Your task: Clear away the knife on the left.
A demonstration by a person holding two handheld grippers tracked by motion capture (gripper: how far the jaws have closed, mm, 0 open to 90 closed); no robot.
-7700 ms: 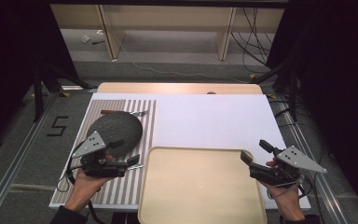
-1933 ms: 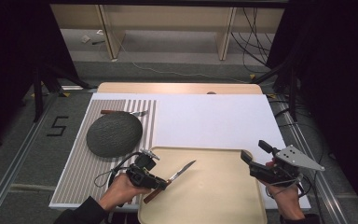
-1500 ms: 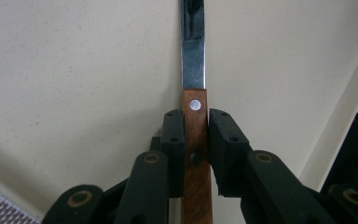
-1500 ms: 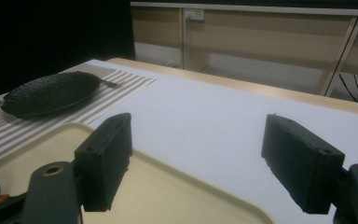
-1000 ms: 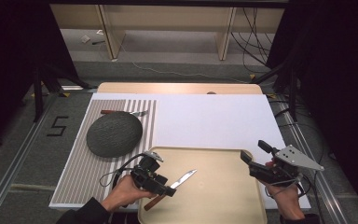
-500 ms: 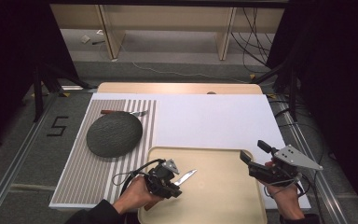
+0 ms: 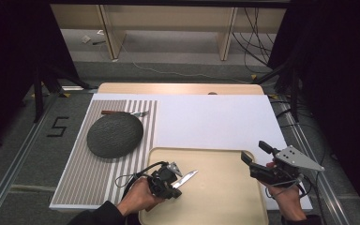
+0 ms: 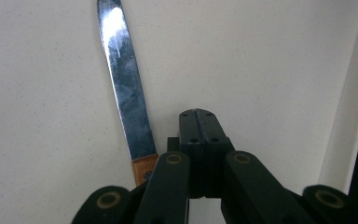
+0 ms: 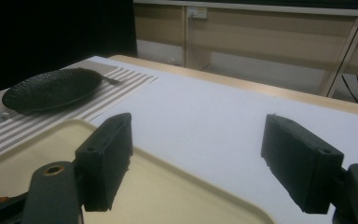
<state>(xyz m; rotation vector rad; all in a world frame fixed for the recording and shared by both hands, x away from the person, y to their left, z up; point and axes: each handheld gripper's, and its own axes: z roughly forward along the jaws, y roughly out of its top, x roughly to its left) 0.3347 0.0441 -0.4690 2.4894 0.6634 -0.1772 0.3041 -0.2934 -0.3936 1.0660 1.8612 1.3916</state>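
Left gripper point(image 7: 173, 180) fingers pressed together, pinching knife point(image 8: 127, 95) handle over tray point(image 7: 225, 206); right gripper point(image 9: 205, 163) fingers spread, idle; best lowered flat, released gently.

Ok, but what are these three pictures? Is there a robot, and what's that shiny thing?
There is no robot here. A person holds a hand tool called a gripper in each hand. One picture looks down from above the table. The other two come from little cameras riding on the grippers.

On the table lie a striped mat, a dark plate and a beige tray.

The shiny thing is a knife over the tray. The left gripper is shut, with the knife beside its jaws, so I can't tell what grips it. The right gripper is open and empty.
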